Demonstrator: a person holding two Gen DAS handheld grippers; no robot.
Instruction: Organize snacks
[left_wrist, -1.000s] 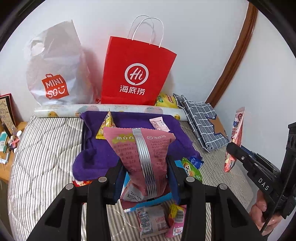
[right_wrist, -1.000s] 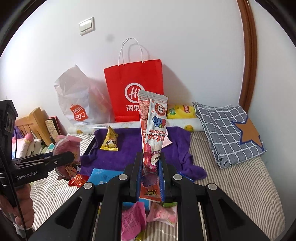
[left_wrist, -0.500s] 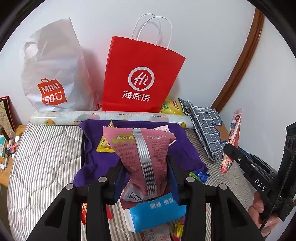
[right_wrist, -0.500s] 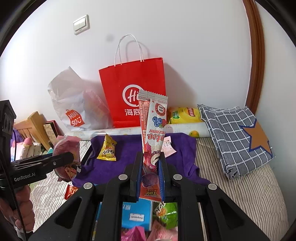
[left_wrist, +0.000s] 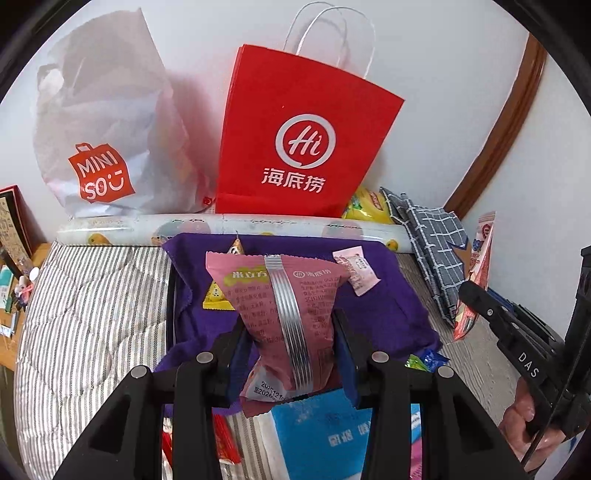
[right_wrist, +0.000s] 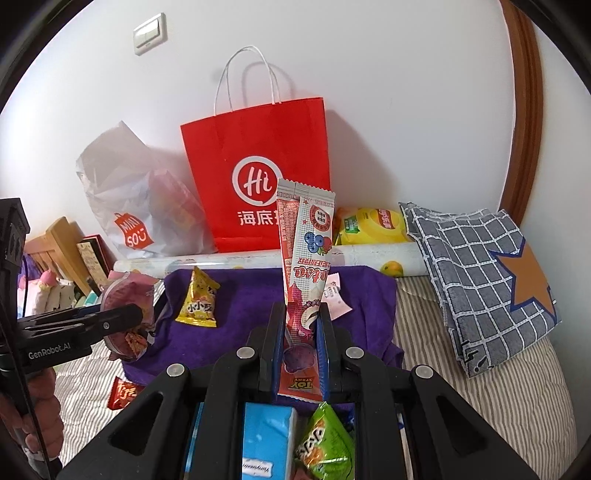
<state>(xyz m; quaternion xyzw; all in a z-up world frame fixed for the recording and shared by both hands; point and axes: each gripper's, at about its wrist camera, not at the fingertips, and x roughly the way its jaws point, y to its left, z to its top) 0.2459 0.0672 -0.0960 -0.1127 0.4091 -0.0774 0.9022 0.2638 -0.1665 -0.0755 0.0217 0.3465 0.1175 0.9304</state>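
Above the purple cloth (left_wrist: 376, 317) on the bed, left claw (left_wrist: 291, 343) grips a pink "海底捞" snack pack (left_wrist: 280, 295); right claw (right_wrist: 300, 343) clamps an upright "TOY STORY" stick pack (right_wrist: 304, 266). Behind stands a red "Hi 海底捞" bag (right_wrist: 258, 177).

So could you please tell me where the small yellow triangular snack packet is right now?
In the right wrist view the yellow triangular packet lies on the left part of the purple cloth, just below the patterned roll, in front of the red paper bag.

Black angular fingers (left_wrist: 243, 343) — blue pads, silver screws, white "DAS" lettering.
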